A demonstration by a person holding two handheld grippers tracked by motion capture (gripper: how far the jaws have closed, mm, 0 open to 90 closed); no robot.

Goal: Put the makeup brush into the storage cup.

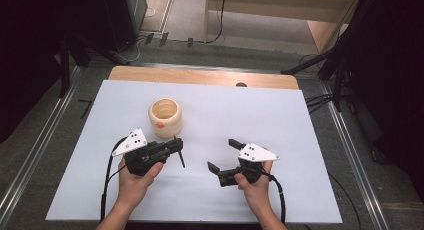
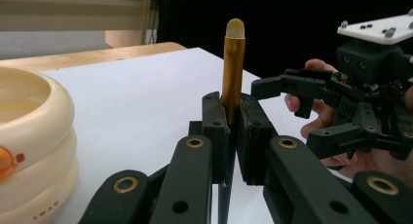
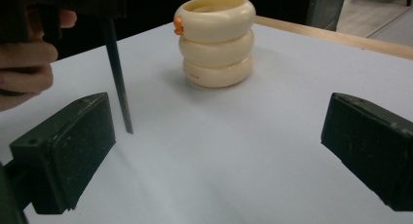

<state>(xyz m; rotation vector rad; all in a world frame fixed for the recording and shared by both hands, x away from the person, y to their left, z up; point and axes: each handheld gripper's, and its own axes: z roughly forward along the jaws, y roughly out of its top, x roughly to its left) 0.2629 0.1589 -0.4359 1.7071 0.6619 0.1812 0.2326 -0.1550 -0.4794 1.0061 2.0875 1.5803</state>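
Above worktop point(image 1: 300, 140): L gripper point(image 1: 176, 149) jaws clamped on brush point(image 2: 233, 68), cream holder point(image 1: 165, 117) just beside; R gripper point(image 1: 222, 154) jaws wide, empty.

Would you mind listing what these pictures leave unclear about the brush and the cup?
- Brush: in the left gripper view the left hand-held gripper covers its middle, and the bottom edge cuts off its tip.
- Cup: its inside is too small in the high view and hidden by its rim in the right gripper view.
- Cup lettering: too small to read in the right gripper view.
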